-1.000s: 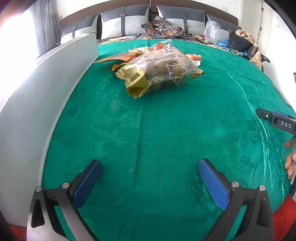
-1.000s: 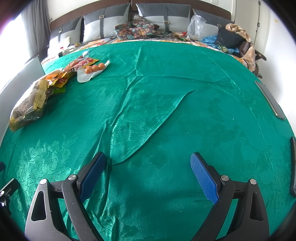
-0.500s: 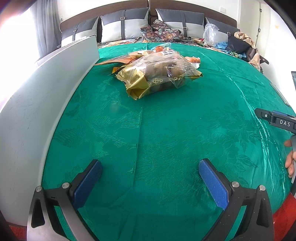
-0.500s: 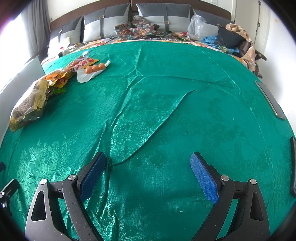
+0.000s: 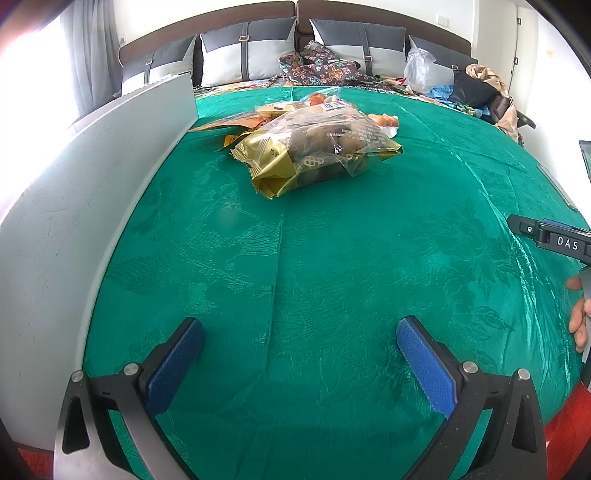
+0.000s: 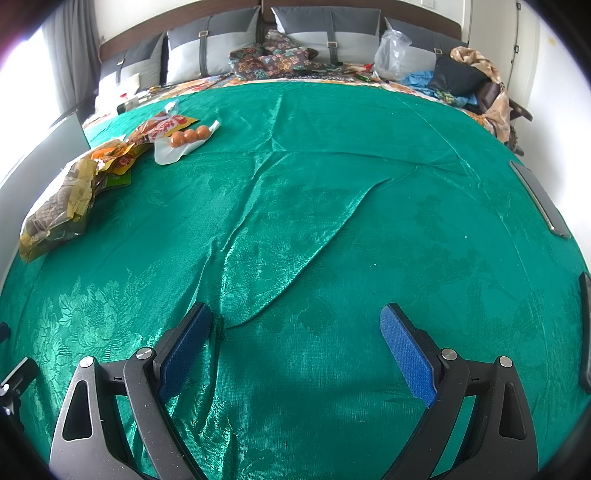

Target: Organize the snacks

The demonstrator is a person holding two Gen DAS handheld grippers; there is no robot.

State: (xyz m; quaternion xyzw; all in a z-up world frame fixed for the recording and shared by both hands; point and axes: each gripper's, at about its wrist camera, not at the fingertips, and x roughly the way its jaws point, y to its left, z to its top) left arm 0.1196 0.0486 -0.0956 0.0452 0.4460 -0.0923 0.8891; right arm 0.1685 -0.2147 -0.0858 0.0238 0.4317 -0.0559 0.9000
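Home bedroom: green bedspread (image 6: 332, 221), grey pillows (image 6: 210, 55), headboard (image 5: 388, 14).

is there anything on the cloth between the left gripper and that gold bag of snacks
Nothing visible. The left gripper is open and faces the gold snack bag across bare green cloth. The grey board stands off to the left, and the other packets lie behind the bag.
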